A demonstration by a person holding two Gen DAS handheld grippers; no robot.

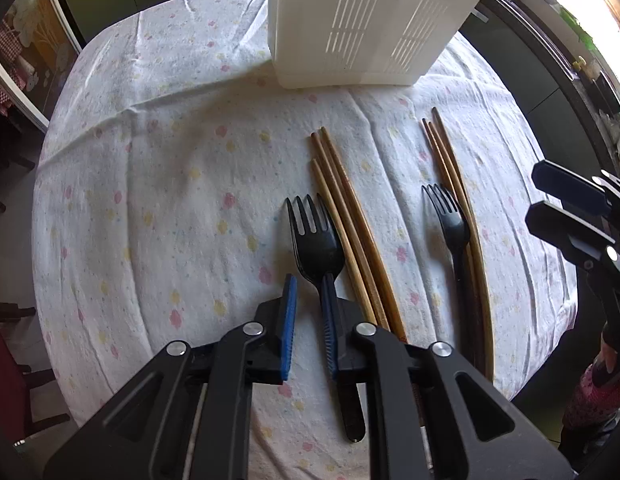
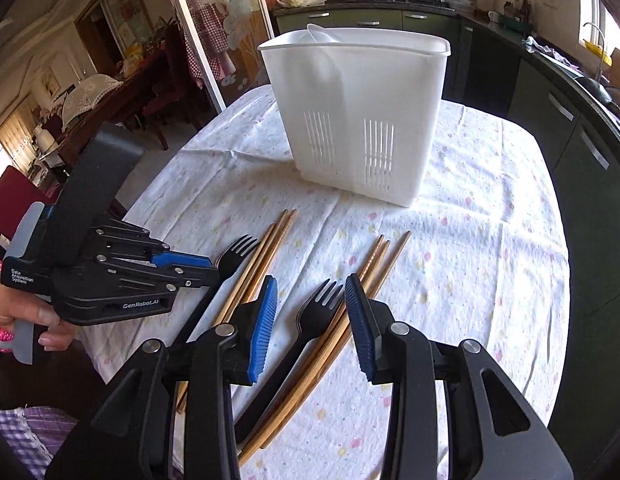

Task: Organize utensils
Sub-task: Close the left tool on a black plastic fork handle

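Table (image 2: 490, 208) under a flowered cloth carries the white caddy (image 2: 362, 120), standing upright at the far side. Near of the caddy lie two bundles of chopsticks (image 1: 350, 216), each with a black fork (image 1: 316, 240) beside it. Left gripper (image 1: 310, 292) hangs over the left fork's neck, jaws narrow, gripping nothing. Right gripper (image 2: 312, 300) straddles the right fork (image 2: 310, 320), jaws parted, not touching.

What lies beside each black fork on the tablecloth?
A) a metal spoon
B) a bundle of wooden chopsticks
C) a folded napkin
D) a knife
B: each black fork lies next to wooden chopsticks on the tablecloth.
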